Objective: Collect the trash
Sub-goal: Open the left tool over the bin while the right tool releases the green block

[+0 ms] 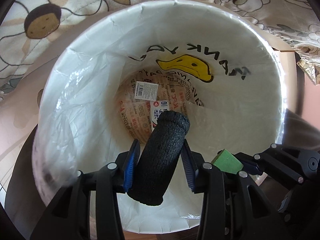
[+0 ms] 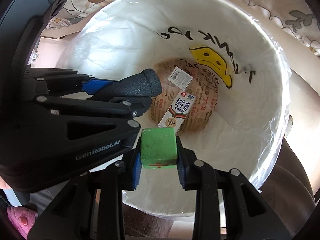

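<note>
Both grippers, left [image 1: 158, 160] w/ foam roll [image 1: 160, 156], right [image 2: 159, 160] w/ green block [image 2: 159, 146], inside bin rim [image 2: 280, 64].

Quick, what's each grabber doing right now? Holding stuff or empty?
Left gripper: closed on the black foam tube, above the lined bin.
Right gripper: closed on the green block, also over the bin.

A black foam cylinder [image 1: 160, 158] and a green foam cube [image 2: 159, 147] hang over the white-lined trash bin [image 2: 266, 92]. At its bottom, a white milk carton [image 2: 178, 110] lies slantwise on printed brown paper [image 2: 202, 108], beside a barcoded label [image 2: 180, 77].
</note>
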A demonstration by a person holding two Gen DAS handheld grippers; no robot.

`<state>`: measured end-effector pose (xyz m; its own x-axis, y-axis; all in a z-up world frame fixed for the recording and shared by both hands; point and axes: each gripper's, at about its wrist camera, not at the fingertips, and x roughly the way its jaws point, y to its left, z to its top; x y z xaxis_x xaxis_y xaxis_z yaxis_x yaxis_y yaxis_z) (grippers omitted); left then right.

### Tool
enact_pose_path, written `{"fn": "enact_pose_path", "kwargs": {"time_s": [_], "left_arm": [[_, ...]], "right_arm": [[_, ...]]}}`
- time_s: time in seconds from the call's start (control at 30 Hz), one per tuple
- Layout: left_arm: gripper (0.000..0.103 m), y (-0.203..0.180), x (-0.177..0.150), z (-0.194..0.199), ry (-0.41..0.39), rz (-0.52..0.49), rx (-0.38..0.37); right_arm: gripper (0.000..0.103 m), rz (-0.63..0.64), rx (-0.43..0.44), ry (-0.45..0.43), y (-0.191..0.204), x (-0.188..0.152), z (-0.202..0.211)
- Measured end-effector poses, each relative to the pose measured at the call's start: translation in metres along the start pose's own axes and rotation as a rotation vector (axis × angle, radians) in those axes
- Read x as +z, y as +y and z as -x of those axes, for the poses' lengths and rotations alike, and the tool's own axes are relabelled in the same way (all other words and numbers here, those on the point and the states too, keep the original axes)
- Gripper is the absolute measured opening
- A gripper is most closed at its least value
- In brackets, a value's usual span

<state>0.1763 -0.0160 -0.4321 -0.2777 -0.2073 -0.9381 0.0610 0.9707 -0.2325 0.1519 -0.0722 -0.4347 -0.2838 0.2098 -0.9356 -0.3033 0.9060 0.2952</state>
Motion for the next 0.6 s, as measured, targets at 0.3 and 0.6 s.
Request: {"fn": "enact_pose_path", "kwargs": {"time_s": [0.3,0.6], "left_arm": [[0.058,-0.002,0.003,-0.001,-0.011,0.007,-0.008],[0.059,-0.004,-0.001,0.007,-0.020,0.003,0.000]], "right_arm": [[0.045,-0.005,-0.025,0.003,-0.002,0.003,-0.004],[0.045,-0.001,-0.029,-0.010,-0.001,-0.003,0.007]]}}
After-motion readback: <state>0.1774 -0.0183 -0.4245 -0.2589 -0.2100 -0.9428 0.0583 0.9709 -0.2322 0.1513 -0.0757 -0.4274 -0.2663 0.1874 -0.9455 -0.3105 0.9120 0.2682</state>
